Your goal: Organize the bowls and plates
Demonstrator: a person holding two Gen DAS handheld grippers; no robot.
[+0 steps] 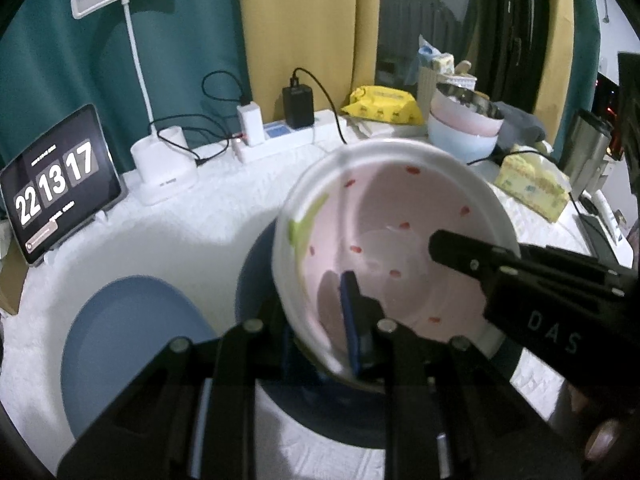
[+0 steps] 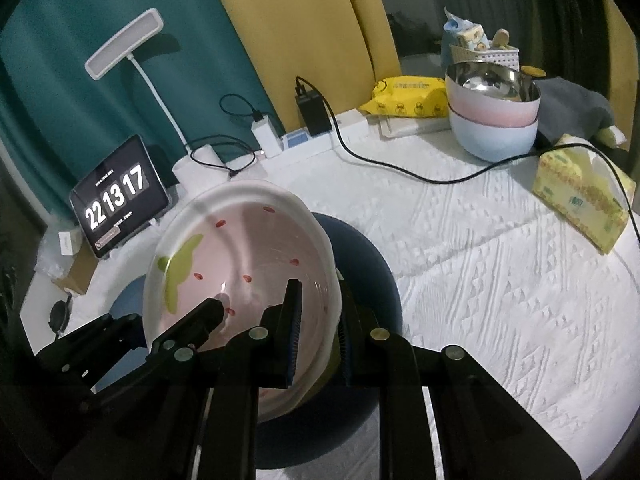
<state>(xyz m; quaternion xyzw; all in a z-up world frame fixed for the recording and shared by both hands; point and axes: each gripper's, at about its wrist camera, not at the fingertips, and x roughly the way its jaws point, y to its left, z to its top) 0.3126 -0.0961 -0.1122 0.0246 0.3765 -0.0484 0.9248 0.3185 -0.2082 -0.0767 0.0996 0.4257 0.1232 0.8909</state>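
At centre of both wrist views, a glossy pink bowl (image 1: 400, 240) with a wide white rim, red dabs and a green leaf mark is carried tilted between two grippers. Left gripper (image 1: 320, 344): jaws closed to a narrow gap on the bowl's near rim at 6 o'clock, one blue ribbed pad inside the bowl, the other behind the wall. Right gripper (image 2: 316, 340): jaws likewise narrowed onto the rim at 5 o'clock of the bowl in its own view, one pad inside, one outside. Each black, angular gripper shows in the other's view, reaching into the bowl.

Directly beneath the bowl lies a dark blue round plate (image 2: 376, 280), matte, flat on the tabletop (image 2: 500, 300), which is covered in white quilted cloth with a raised triangle pattern. Whether bowl and plate touch cannot be told. At 8 o'clock in the left view sits a lighter blue round plate (image 1: 120, 344), smooth, well apart from the dark one.

At 1 o'clock stands a stack of bowls (image 2: 494, 120): pale blue at bottom, pink above, shiny steel nested on top. Near it, at 3 o'clock, a yellow tissue box (image 2: 580, 200). At 10 o'clock a tablet clock (image 2: 118, 196) leans upright, with a white desk lamp (image 2: 124, 44) just behind.
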